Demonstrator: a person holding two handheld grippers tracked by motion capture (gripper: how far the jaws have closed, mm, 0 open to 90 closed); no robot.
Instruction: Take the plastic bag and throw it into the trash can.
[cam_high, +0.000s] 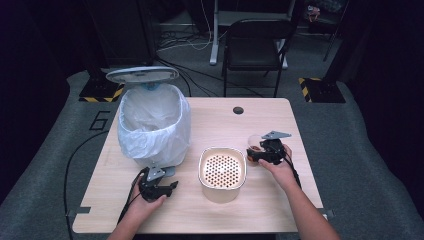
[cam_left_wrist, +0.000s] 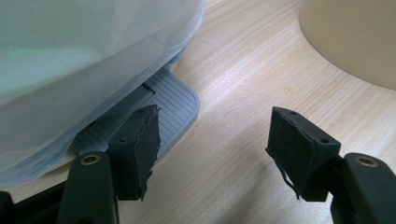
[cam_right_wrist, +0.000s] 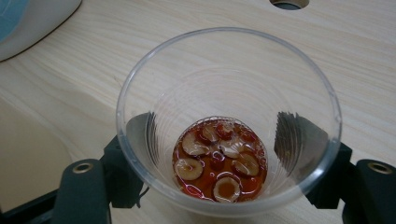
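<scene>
High view. Your right claw (cam_high: 256, 152) sits at the right part of the table (cam_high: 210, 210), set around a clear plastic cup (cam_high: 254, 142) with a reddish content. The cup stands on the table, just right of a cream container (cam_high: 222, 175) whose top is a perforated strainer plate. Your left claw (cam_high: 170, 186) rests low on the table near the front edge, just in front of a pedal bin (cam_high: 152, 125) lined with a white plastic bag; the bin's lid (cam_high: 142, 74) stands raised behind it. A round cable hole (cam_high: 238, 110) lies in the table beyond the cup. A black chair (cam_high: 257, 42) stands on the floor behind the table.

Left gripper view. Your left claw (cam_left_wrist: 215, 140) stands apart, nothing between the jaws. The one jaw lies on or just over the bin's grey ribbed pedal (cam_left_wrist: 175, 105); contact cannot be told. The bag (cam_left_wrist: 84, 60) bulges over the pedal. The cream container's wall (cam_left_wrist: 355, 42) shows at upper right. Bare wood lies between the jaws.

Right gripper view. The cup (cam_right_wrist: 229, 84) sits between the jaws of your right claw (cam_right_wrist: 217, 140). Both pads show through the clear wall, lying against its two sides, so the claw is clamped on the cup. In the cup's bottom lies a shallow red-brown liquid with round sliced pieces (cam_right_wrist: 219, 158) in it. The cable hole (cam_right_wrist: 289, 3) is at the top edge.
</scene>
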